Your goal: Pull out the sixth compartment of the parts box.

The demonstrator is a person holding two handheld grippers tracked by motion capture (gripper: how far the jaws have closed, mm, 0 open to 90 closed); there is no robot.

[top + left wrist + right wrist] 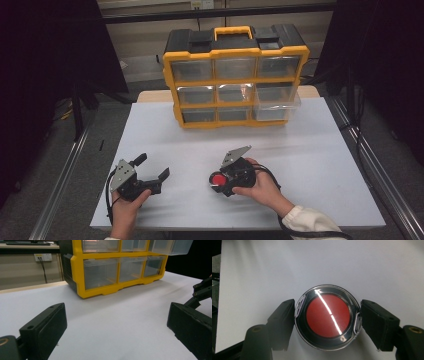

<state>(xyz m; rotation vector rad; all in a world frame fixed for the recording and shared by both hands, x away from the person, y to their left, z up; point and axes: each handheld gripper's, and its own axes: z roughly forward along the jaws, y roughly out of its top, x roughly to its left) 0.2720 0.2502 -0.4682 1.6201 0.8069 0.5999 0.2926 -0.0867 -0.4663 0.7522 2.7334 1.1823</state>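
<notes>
A yellow-and-black drawer cabinet (235, 75) stands at the far edge of the white-covered table (310, 150), blocking passage there; one clear drawer (277, 102) on its right side juts out over the tabletop. Between the cabinet and the person's hands lies a broad bare stretch of white surface, open from side to side. Near the front, the left gripper (150, 167) and right gripper (217, 182) sit apart, open table between them.

left hand (126, 205) low near the table's edge, left gripper (153, 169) spread wide with nothing between its jaws, right hand (262, 187) angling right gripper (216, 181) leftward, jaws clamped on a round red-centred disc (327, 316)
</notes>
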